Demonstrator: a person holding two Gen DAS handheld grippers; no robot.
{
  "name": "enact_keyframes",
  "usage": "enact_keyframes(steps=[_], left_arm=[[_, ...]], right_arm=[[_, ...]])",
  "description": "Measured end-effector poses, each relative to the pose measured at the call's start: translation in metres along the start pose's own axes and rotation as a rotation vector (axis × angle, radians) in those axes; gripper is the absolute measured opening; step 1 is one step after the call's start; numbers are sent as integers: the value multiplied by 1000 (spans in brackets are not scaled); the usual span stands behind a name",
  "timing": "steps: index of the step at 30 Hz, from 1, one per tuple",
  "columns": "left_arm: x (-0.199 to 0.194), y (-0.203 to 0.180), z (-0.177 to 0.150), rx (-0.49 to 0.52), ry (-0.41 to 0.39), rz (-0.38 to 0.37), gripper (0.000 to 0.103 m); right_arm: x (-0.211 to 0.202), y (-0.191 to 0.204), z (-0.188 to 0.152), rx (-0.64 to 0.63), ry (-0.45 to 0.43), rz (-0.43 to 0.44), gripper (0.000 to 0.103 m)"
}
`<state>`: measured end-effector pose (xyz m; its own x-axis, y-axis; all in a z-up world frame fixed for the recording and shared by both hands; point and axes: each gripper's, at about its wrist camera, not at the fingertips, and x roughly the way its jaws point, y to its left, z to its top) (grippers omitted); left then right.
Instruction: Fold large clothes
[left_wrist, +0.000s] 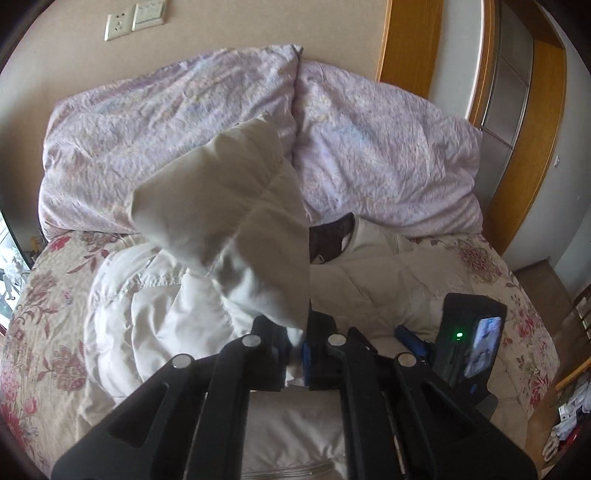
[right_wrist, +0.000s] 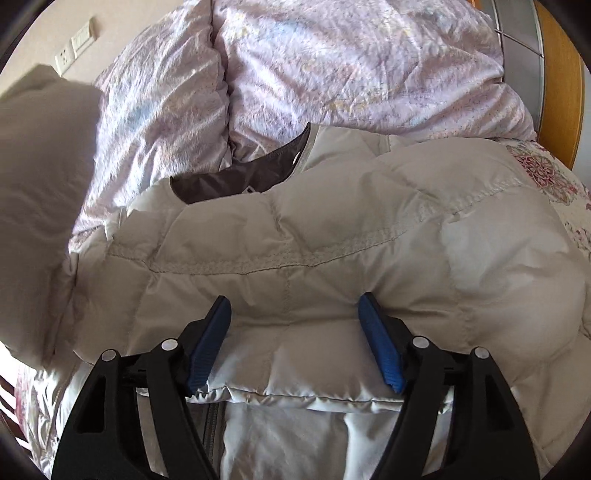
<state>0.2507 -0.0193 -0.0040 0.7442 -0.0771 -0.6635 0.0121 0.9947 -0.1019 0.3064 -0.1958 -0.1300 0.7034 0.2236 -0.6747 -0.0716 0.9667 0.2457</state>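
Note:
A cream quilted down jacket (right_wrist: 332, 236) with a dark brown lining at its collar (right_wrist: 236, 177) lies on the bed. My left gripper (left_wrist: 295, 354) is shut on the jacket's sleeve (left_wrist: 229, 199) and holds it lifted above the bed; the sleeve shows blurred at the left of the right wrist view (right_wrist: 40, 177). My right gripper (right_wrist: 295, 343) is open, its blue pads (right_wrist: 207, 350) straddling a folded part of the jacket near its hem. The right gripper also shows in the left wrist view (left_wrist: 410, 339), low over the jacket (left_wrist: 376, 280).
A crumpled lilac duvet (left_wrist: 184, 122) is piled at the head of the bed against the wall. A floral bedspread (left_wrist: 40, 332) covers the bed. A wooden door frame (left_wrist: 532, 155) stands at the right. Wall sockets (left_wrist: 133, 18) sit above the duvet.

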Motion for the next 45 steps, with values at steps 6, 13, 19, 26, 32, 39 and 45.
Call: enact_keyframes(steps=[6,13,19,26,32,39,45], left_arm=[[35,-31,-17,56,105,-95,32],[-1,-39,-19,155,-29,-69,79],[-9,14,-18,139,-47,132,79],[7,65,-30,38,27,187,79],[16,89,-39,0,55,215,79],[22,106,-47,-45,87,218,79],[-12,124,-63,-34,83,191,88]], right_arm=[[-32,-20,2,126,-184,-83,73],[-63,-40,6,191,-356,-269,73],[-96,-18,10,4,-491,-160,59],[-72,38,33,-269,-208,132,40],[4,25,21,-265,70,-10,34],[16,15,13,-234,94,-3,34],[3,-1,27,-122,194,126,39]])
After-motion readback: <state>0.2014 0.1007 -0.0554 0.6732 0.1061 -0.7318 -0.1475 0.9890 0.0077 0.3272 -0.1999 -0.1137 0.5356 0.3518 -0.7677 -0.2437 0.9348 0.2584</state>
